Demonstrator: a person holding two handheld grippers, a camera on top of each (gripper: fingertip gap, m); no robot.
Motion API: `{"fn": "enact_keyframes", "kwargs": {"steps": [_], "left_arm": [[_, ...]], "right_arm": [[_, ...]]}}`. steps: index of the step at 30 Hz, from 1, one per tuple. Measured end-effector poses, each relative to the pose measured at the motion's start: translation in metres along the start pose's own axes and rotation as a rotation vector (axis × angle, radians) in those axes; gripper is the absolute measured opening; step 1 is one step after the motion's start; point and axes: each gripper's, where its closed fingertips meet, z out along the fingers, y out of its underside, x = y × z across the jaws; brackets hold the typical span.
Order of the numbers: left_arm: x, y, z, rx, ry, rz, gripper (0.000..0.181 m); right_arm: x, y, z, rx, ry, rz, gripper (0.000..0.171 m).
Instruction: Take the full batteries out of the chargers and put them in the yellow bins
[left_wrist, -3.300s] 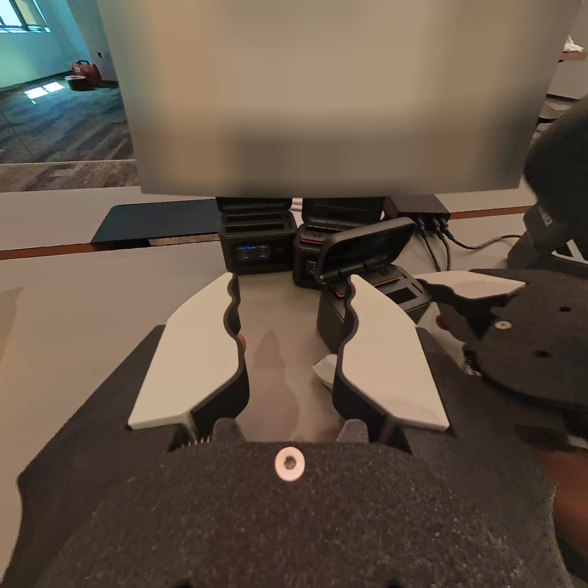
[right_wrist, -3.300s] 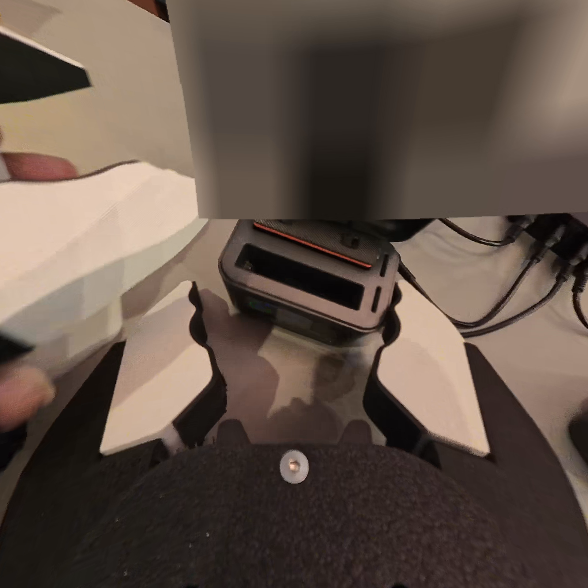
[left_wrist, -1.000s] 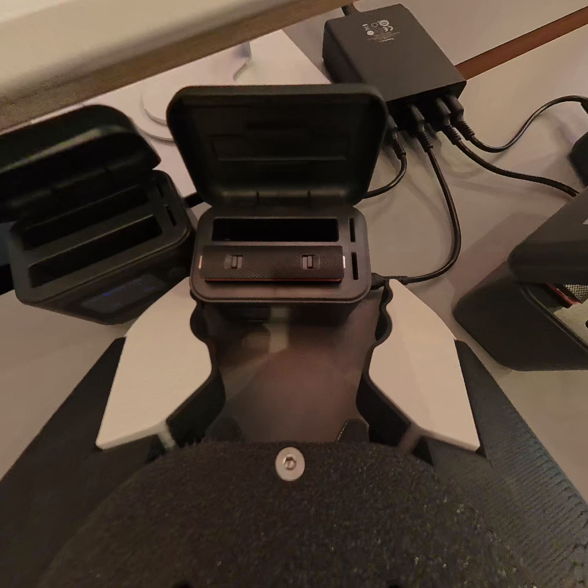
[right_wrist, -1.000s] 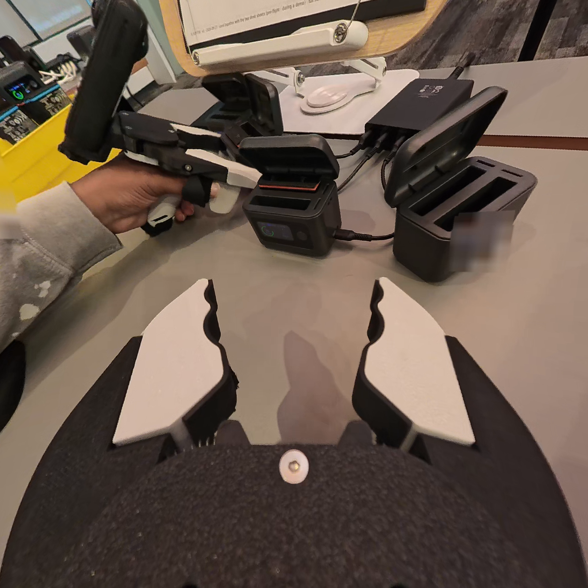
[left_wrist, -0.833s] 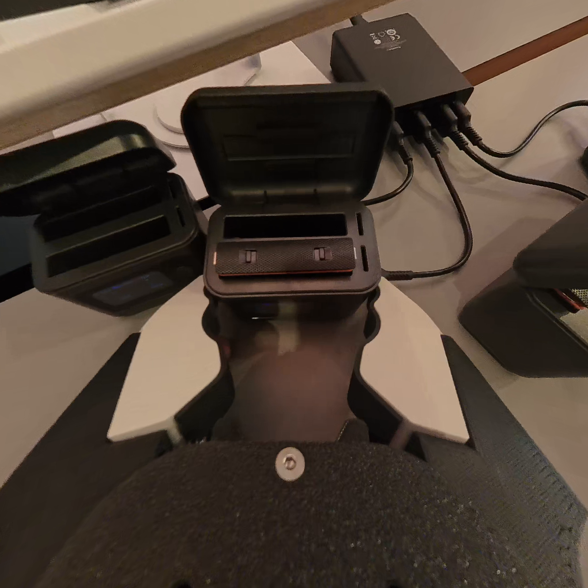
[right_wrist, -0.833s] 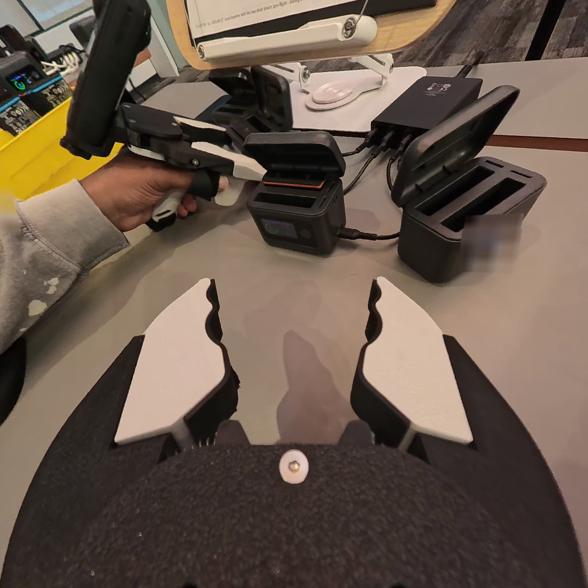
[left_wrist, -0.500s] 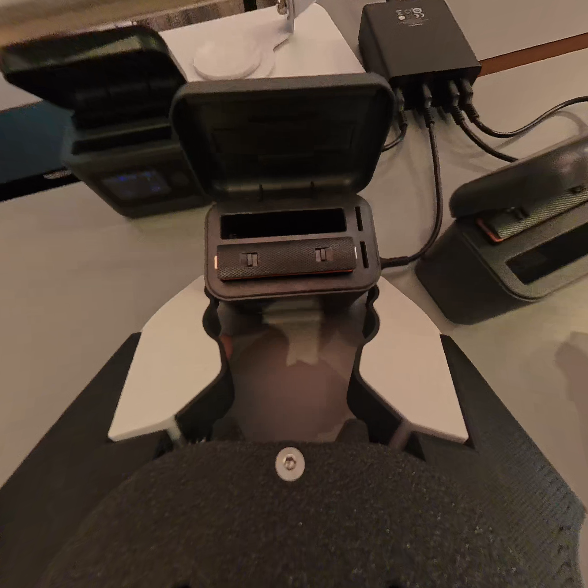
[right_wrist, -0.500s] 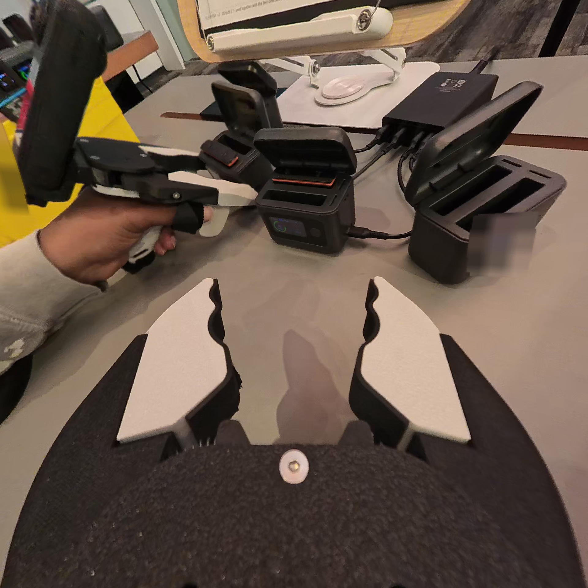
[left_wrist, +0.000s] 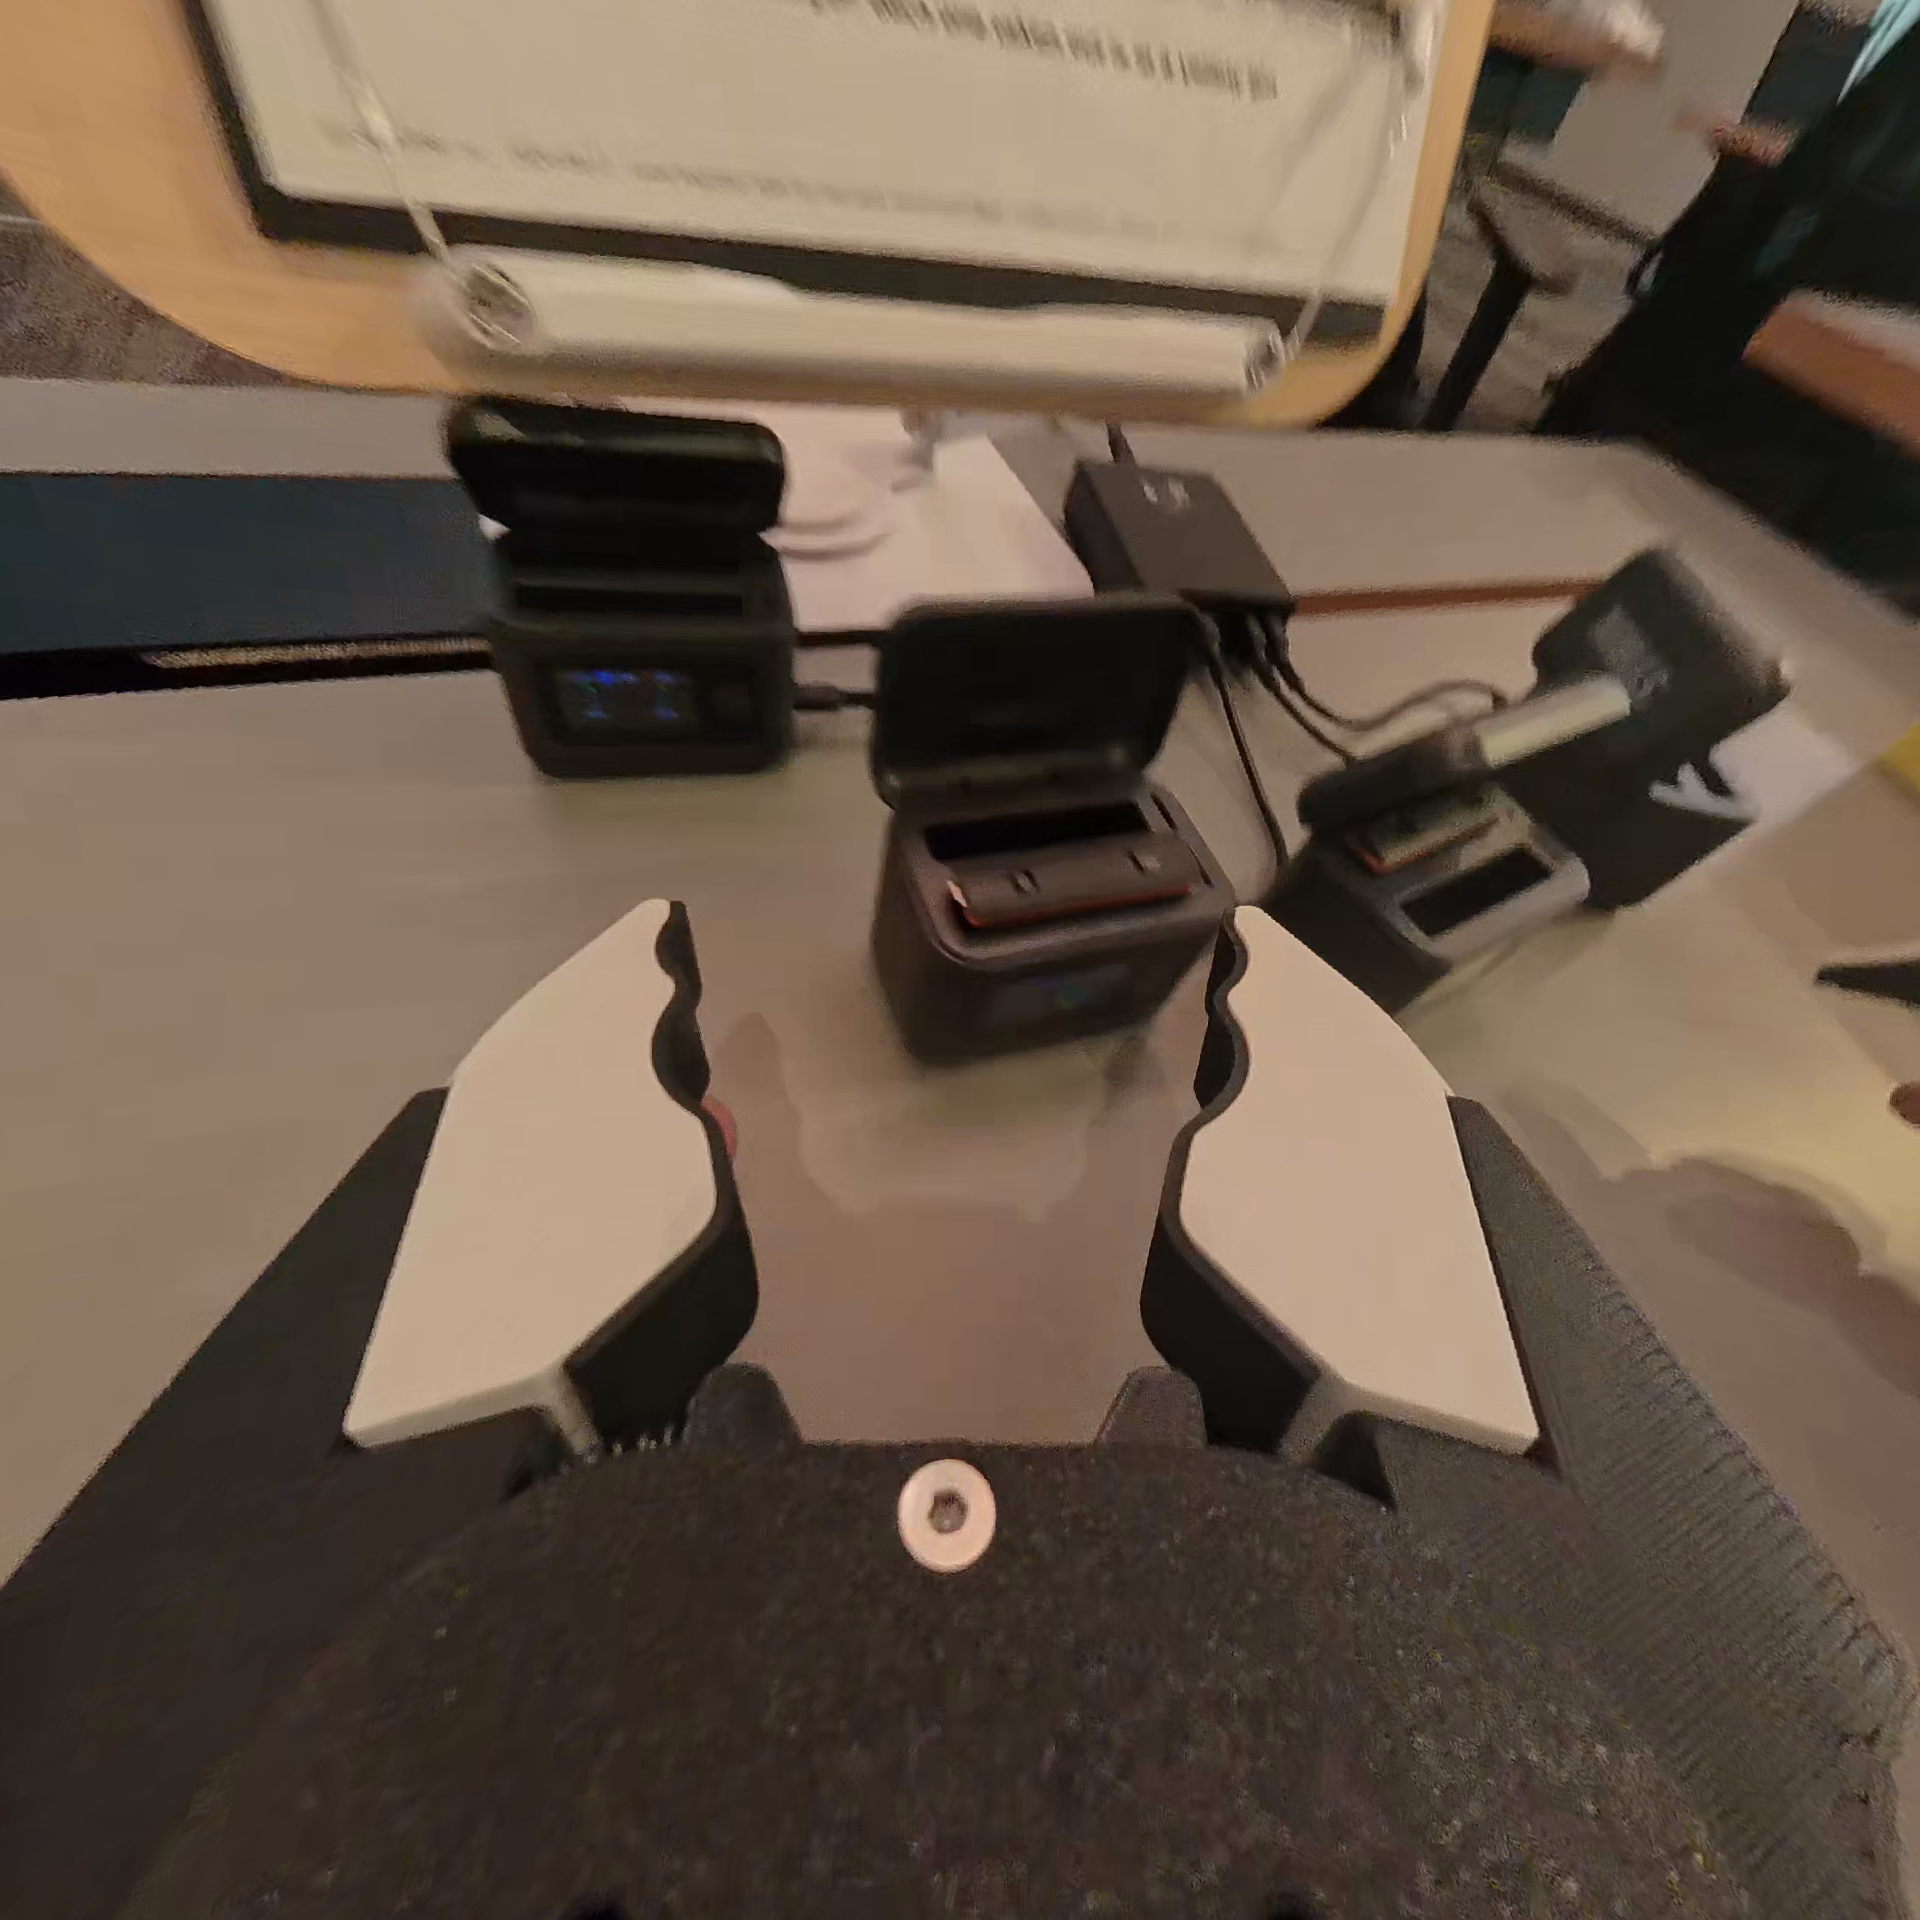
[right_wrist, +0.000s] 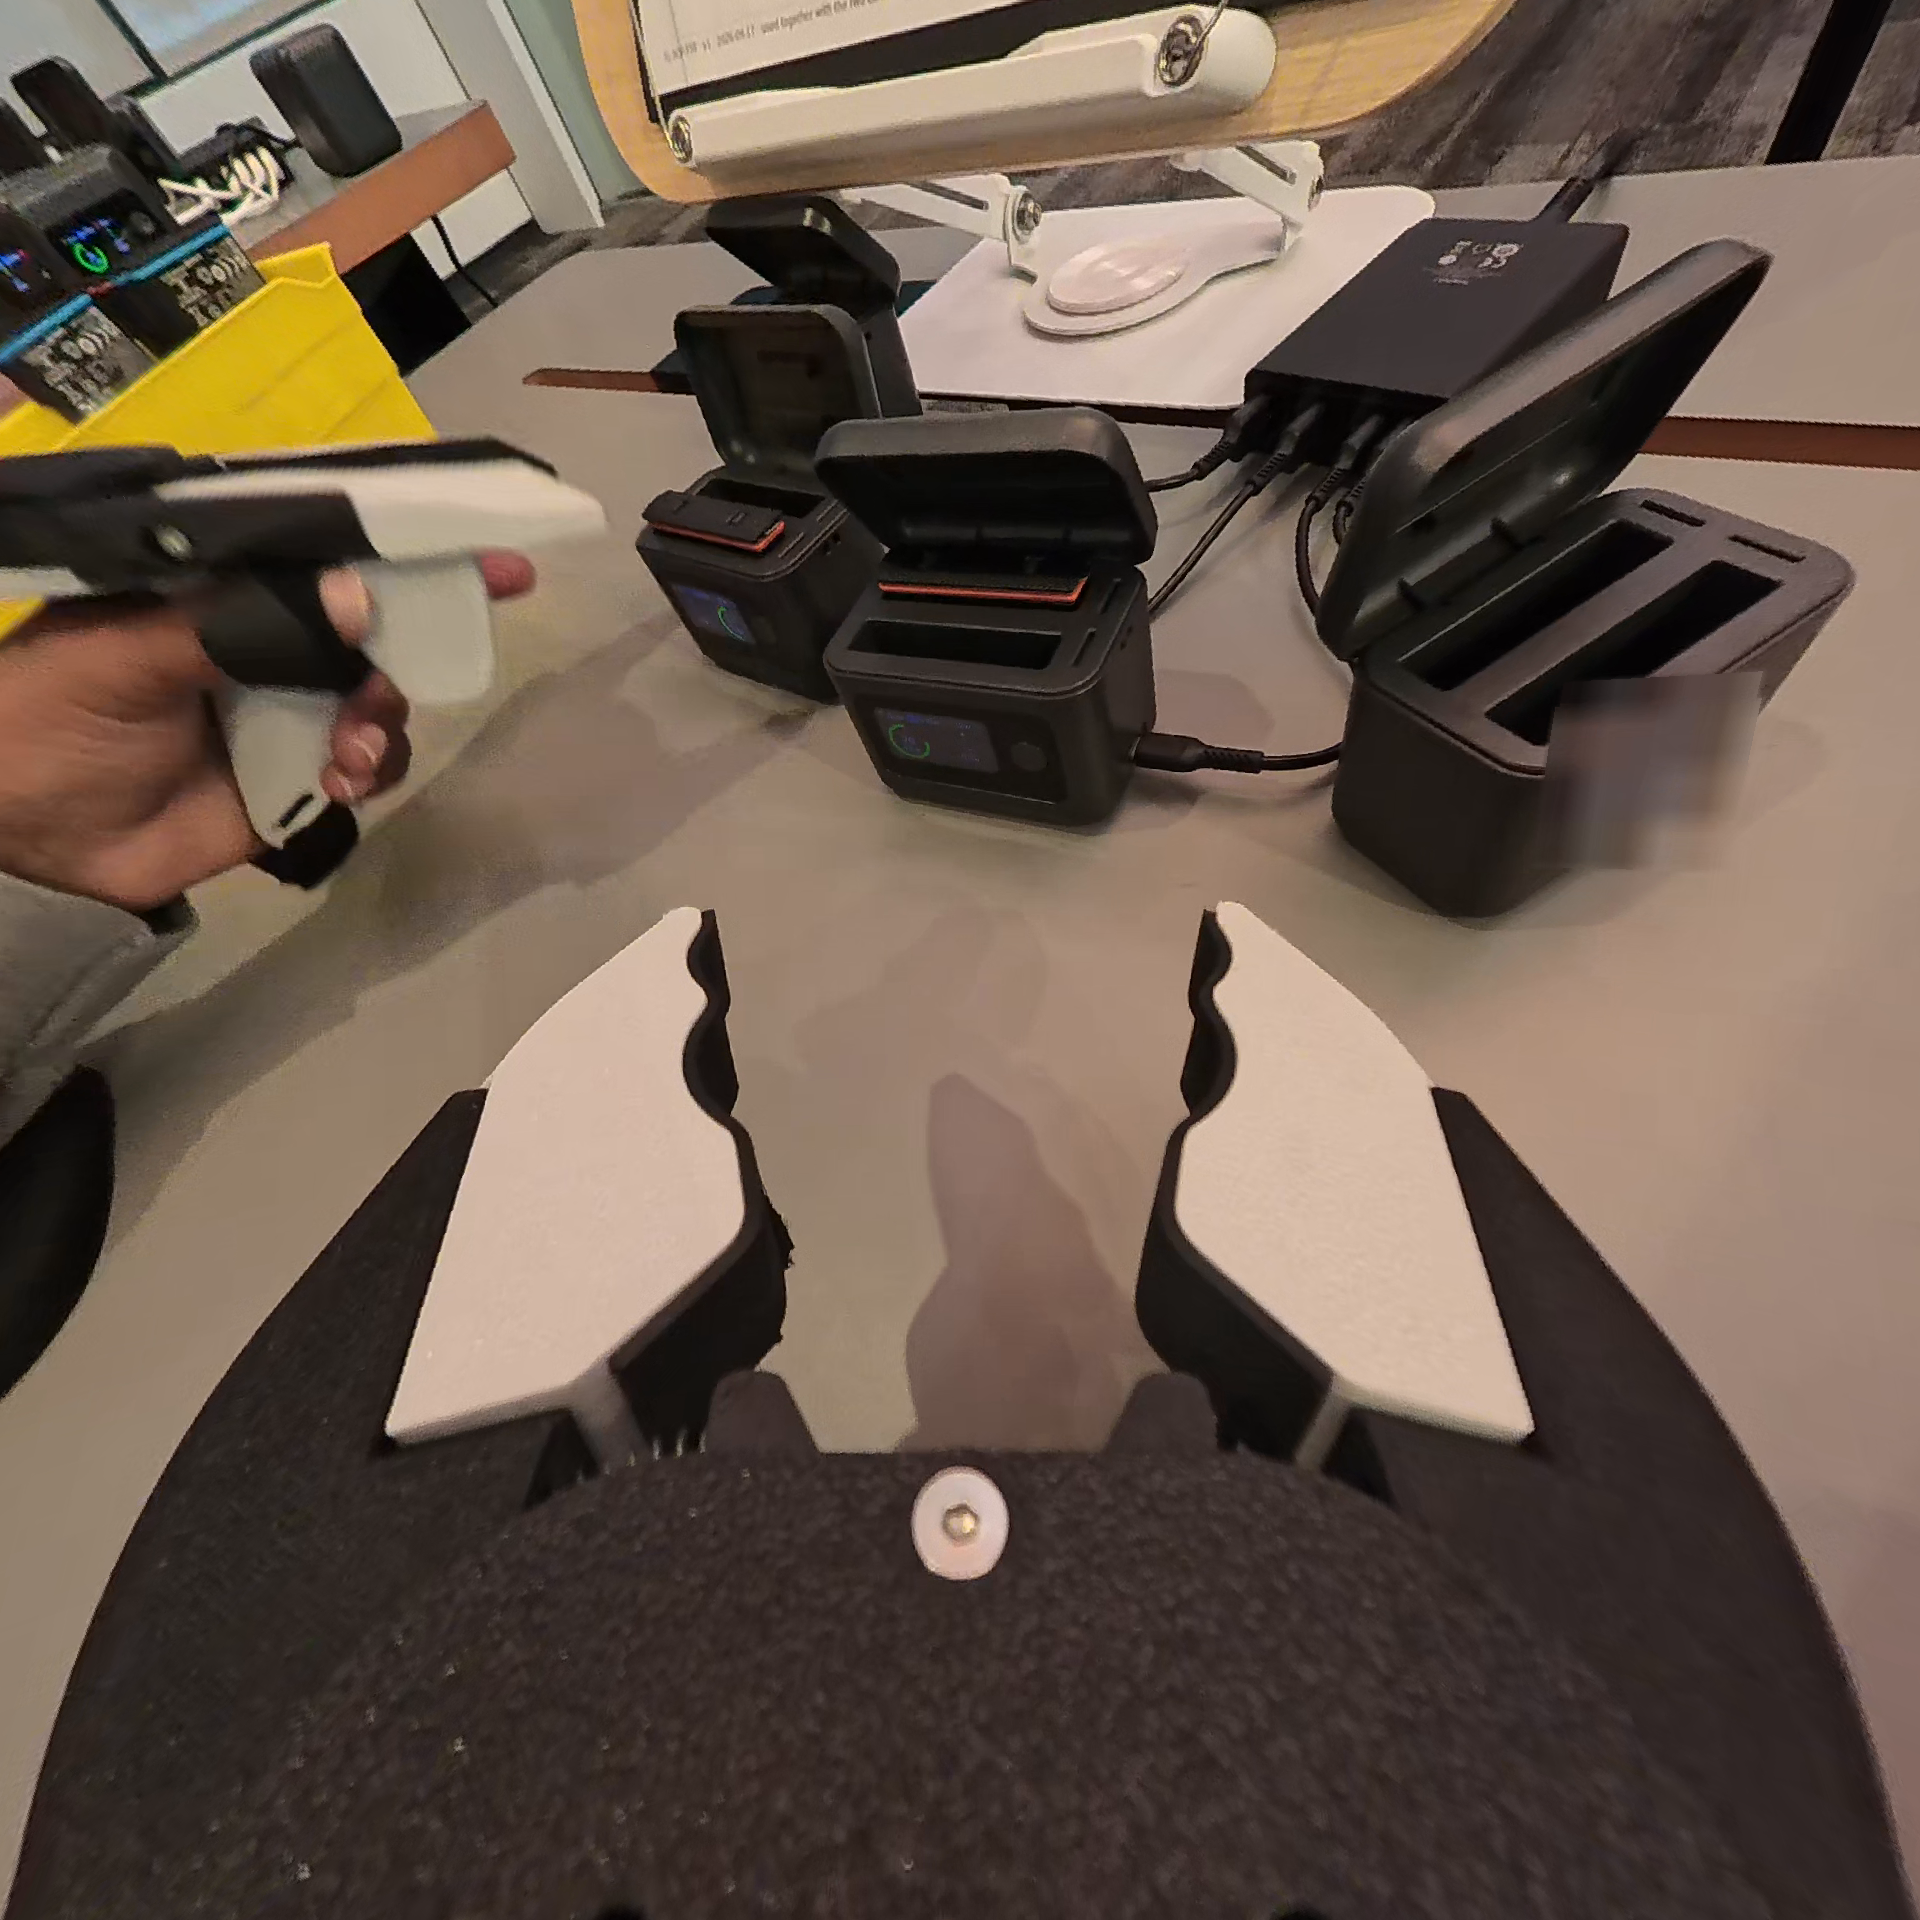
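Out ahead of our right gripper (right_wrist: 956, 1013), beyond the left gripper (left_wrist: 951, 1023), waits the yellow bin (right_wrist: 249, 364). Both tongs are spread, empty. We're between picks: just ahead-right of the left tongs, a charger (left_wrist: 1049, 925) offers a raised battery (left_wrist: 1070, 891). Next: straddle it, squeeze.

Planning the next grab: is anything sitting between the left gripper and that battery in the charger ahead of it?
Nothing visible. Bare table lies between the open left gripper and the charger; its lid is up and the battery sits proud.
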Motion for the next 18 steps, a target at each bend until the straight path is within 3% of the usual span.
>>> {"fn": "enact_keyframes", "kwargs": {"steps": [4, 8, 12, 18], "left_arm": [[-0.057, -0.027, -0.001, 0.079, -0.104, -0.062, 0.092], [-0.106, -0.023, 0.026, 0.02, -0.239, 0.036, 0.102], [-0.112, -0.009, 0.06, -0.102, -0.278, 0.132, 0.114], [-0.097, -0.014, 0.097, -0.151, -0.286, 0.178, 0.114]], "right_arm": [[-0.001, 0.003, 0.002, -0.011, -0.001, -0.003, 0.085], [-0.001, 0.004, 0.003, -0.018, -0.002, -0.004, 0.085], [0.001, 0.005, 0.003, -0.021, -0.001, 0.0, 0.085], [0.0, 0.006, 0.003, -0.023, -0.003, -0.005, 0.084]]}}
